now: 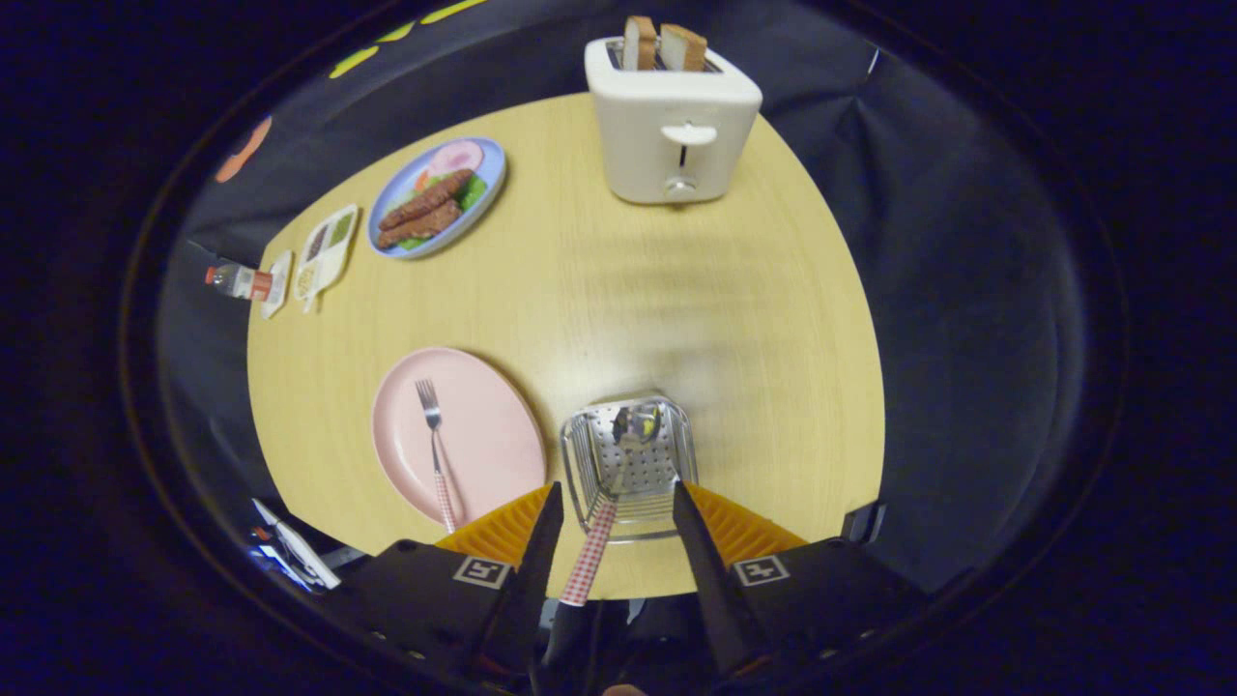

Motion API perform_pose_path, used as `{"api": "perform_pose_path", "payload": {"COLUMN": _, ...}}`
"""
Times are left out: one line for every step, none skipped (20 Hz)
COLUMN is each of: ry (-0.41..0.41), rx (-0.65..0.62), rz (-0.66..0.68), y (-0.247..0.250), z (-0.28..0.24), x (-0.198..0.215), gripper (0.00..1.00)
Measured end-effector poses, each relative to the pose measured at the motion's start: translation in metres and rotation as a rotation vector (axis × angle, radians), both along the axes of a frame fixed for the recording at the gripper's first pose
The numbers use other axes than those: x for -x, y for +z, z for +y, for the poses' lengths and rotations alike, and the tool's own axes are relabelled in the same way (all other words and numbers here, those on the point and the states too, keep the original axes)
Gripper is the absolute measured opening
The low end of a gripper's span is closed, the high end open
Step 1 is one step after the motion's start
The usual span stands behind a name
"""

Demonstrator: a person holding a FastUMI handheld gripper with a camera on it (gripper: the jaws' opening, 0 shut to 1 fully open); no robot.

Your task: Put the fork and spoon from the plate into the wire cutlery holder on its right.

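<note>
Gripper view: my tool (pixel 611 512) hangs above the wire cutlery holder (pixel 630 464), its fingers spread apart and gripping nothing. The spoon (pixel 601 541) stands inside the holder, bowl down, its checked handle leaning up between my fingers without touching either. The fork (pixel 435 445) lies on the pink plate (pixel 493 435), just left of the holder on the wooden surface (pixel 628 290). I judge the spoon step finished; next I must reach left for the fork's thin handle.
</note>
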State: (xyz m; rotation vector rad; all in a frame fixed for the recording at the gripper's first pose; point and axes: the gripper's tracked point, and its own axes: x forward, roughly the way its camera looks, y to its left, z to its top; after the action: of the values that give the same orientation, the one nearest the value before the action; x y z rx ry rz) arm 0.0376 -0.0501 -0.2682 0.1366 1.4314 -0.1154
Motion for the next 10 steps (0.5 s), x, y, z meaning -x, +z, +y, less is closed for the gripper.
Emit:
{"api": "perform_pose_path", "payload": {"ry": 0.022, "rx": -0.003, "rz": -0.079, "y": 0.007, "z": 0.006, "x": -0.01, "gripper": 0.73}}
{"api": "perform_pose_path", "payload": {"ry": 0.037, "rx": -0.004, "rz": -0.15, "y": 0.015, "z": 0.013, "x": -0.017, "gripper": 0.76}}
{"api": "perform_pose_path", "payload": {"ry": 0.049, "rx": -0.006, "rz": -0.212, "y": 0.021, "z": 0.022, "x": -0.022, "gripper": 0.78}}
{"api": "perform_pose_path", "payload": {"ry": 0.061, "rx": -0.015, "rz": -0.27, "y": 0.027, "z": 0.034, "x": -0.024, "gripper": 0.81}}
{"api": "perform_pose_path", "payload": {"ry": 0.074, "rx": -0.027, "rz": -0.318, "y": 0.031, "z": 0.048, "x": -0.022, "gripper": 0.84}}
{"api": "perform_pose_path", "payload": {"ry": 0.09, "rx": -0.039, "rz": -0.361, "y": 0.034, "z": 0.062, "x": -0.02, "gripper": 0.92}}
{"api": "perform_pose_path", "payload": {"ry": 0.111, "rx": -0.048, "rz": -0.405, "y": 0.036, "z": 0.078, "x": -0.016, "gripper": 0.93}}
{"api": "perform_pose_path", "payload": {"ry": 0.137, "rx": -0.056, "rz": -0.45, "y": 0.036, "z": 0.094, "x": -0.013, "gripper": 0.93}}
{"api": "perform_pose_path", "payload": {"ry": 0.168, "rx": -0.061, "rz": -0.487, "y": 0.034, "z": 0.11, "x": -0.005, "gripper": 0.93}}
{"api": "perform_pose_path", "payload": {"ry": 0.207, "rx": -0.061, "rz": -0.518, "y": 0.03, "z": 0.125, "x": 0.002, "gripper": 0.93}}
